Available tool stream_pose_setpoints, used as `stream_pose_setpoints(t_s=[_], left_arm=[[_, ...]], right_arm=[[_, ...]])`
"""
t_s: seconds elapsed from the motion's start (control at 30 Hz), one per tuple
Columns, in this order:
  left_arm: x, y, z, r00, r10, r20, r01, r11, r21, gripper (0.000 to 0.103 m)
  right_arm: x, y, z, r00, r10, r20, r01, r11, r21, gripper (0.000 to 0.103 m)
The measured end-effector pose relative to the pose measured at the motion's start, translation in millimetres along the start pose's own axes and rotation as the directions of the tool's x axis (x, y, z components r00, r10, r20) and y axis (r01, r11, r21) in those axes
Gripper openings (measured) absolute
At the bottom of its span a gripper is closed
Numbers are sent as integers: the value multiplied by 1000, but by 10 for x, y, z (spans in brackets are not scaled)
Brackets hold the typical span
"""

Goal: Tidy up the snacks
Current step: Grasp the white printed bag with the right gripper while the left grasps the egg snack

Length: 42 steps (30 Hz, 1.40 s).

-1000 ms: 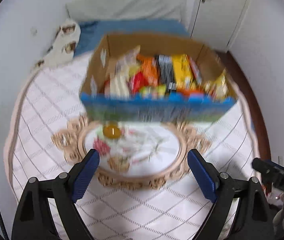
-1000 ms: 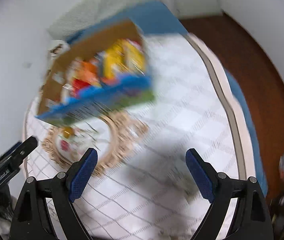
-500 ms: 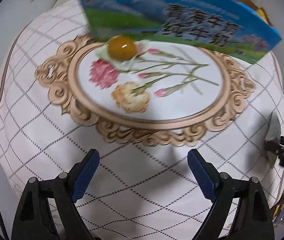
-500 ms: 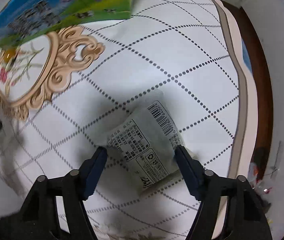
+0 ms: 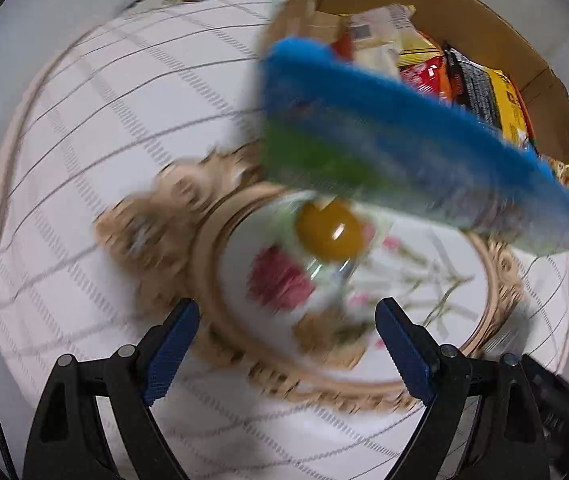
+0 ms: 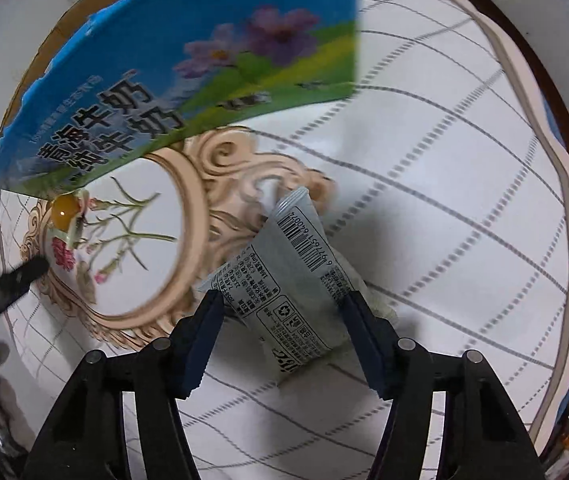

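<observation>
A cardboard box (image 5: 384,136) with a blue and green printed front stands on the white table; several snack packets (image 5: 464,80) fill it. It also shows in the right wrist view (image 6: 188,80). My right gripper (image 6: 280,324) is shut on a grey snack packet (image 6: 296,280) with a barcode, held just above the tablecloth. My left gripper (image 5: 284,344) is open and empty, over the floral medallion. A round orange jelly cup (image 5: 330,230) lies at the box's front edge; the right wrist view shows it too (image 6: 64,210).
The round table has a white grid cloth (image 5: 104,120) with a beige ornate floral medallion (image 6: 144,240). The table edge (image 6: 556,168) curves at the right, with dark floor beyond. The left gripper's tip (image 6: 8,280) pokes in from the left.
My right gripper has lifted the grey packet and carried it toward the box. My left gripper has swung up and forward, bringing the box interior back into view; its frame is motion-blurred.
</observation>
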State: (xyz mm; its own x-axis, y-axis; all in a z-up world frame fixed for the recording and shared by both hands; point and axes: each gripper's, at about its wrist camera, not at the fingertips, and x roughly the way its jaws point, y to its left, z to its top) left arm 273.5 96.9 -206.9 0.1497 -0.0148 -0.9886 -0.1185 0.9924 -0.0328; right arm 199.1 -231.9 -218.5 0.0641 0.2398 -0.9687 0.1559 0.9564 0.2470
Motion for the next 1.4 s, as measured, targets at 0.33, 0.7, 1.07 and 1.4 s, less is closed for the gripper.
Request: stream_pose_setpoints(t_s=[0.33,0.7,1.07,1.4], left_arm=[[388,-258,308,999,22,-26,-18,993,119,78],[140,-257,0,1000,-17,2,16,988,154,62],[155,-218,-1170,977,-133,-165,161,972,171,62],[384,-18,-1326,969,-156,-193,178,979,98,76]], right_arm=[[-246,78,150,999,-33,31,35,998,-55,79],[-263,6,222,1000,-20,-1,20,990,-140,79],[243,270,195,977,-171,-128,100,896,-432,82],[253,-227,-13,979,-7,-205,0,999,-36,71]])
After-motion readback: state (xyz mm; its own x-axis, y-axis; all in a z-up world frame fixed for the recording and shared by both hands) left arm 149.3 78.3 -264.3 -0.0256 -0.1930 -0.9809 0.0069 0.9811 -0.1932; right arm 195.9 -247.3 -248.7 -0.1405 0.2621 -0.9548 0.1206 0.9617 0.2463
